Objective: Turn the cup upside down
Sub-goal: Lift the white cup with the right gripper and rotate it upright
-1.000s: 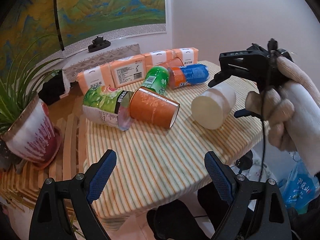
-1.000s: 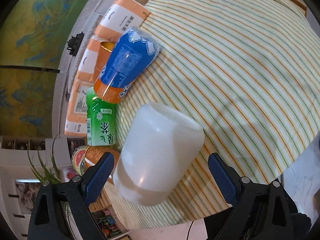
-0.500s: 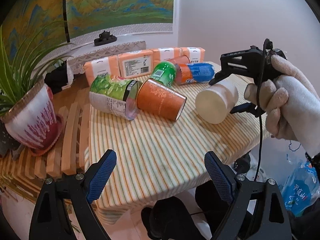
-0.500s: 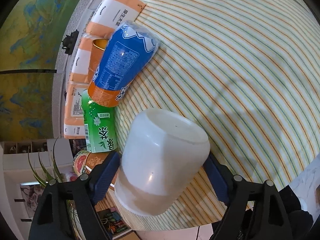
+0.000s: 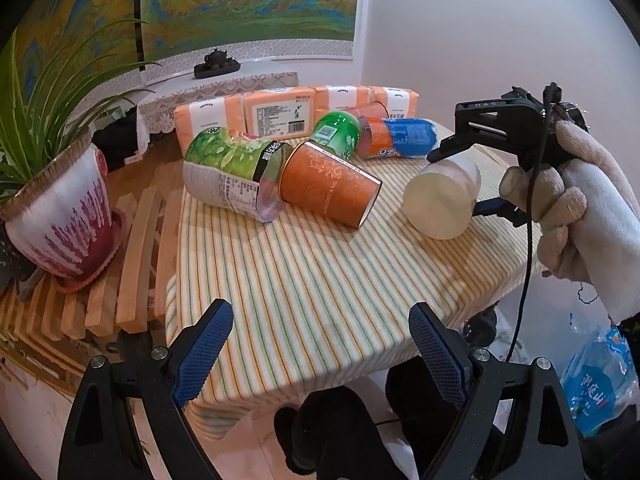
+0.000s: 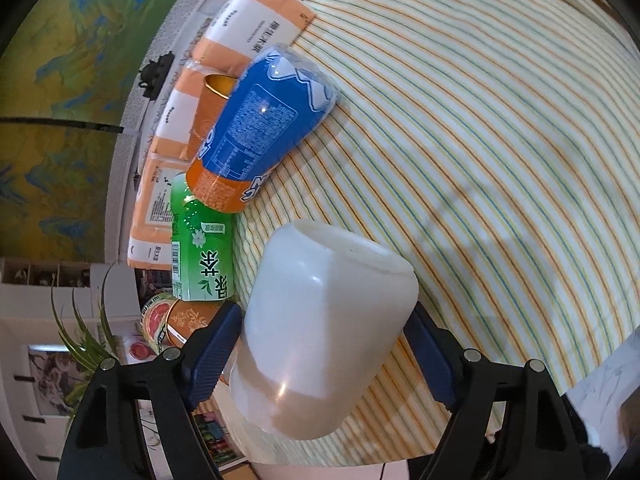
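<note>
A white translucent plastic cup [image 6: 320,328] lies on its side, held between the blue pads of my right gripper [image 6: 324,344], which is shut on it. In the left wrist view the cup [image 5: 440,196] is tilted above the right side of the striped tablecloth [image 5: 304,280], its flat end towards the camera, with my right gripper [image 5: 460,180] clamped across it. My left gripper [image 5: 320,344] is open and empty, low at the table's near edge.
An orange paper cup [image 5: 328,188], a green-labelled jar [image 5: 228,172], a green can [image 5: 336,132] and a blue-orange bottle [image 5: 396,140] lie on the cloth. Orange tissue packs [image 5: 280,112] line the back. A potted plant [image 5: 60,208] stands on the slatted bench at left.
My right gripper closed its pads onto the white cup, which had sat loose between open fingers. The left gripper's view drew back and shifted slightly right.
</note>
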Tool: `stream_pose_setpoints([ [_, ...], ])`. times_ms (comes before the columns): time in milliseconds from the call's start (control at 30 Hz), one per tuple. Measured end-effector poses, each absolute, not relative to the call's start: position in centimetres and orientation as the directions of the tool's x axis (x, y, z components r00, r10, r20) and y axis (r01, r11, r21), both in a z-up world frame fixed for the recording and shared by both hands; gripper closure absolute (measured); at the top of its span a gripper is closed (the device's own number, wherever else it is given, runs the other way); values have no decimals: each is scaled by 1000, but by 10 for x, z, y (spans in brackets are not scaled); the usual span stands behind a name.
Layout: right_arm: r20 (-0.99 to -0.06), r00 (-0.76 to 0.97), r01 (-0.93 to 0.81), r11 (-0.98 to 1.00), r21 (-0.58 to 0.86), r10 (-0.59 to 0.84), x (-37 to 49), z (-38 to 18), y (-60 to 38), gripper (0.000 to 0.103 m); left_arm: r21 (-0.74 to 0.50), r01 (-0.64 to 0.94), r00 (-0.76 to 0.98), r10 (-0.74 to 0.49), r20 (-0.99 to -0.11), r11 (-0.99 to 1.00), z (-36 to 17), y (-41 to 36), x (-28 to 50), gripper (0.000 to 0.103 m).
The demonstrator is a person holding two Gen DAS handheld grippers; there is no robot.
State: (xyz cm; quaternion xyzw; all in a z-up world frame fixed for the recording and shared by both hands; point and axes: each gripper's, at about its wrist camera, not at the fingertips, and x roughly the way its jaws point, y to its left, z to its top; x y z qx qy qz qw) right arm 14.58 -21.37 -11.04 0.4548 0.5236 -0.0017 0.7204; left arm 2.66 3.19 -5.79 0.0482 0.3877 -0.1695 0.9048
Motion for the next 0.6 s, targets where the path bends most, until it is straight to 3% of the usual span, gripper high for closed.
stream_pose_setpoints([
  [600, -707, 628, 140, 846, 514, 326, 143, -73, -195, 26, -67, 328, 634, -273, -724, 942, -63, 18, 31, 11],
])
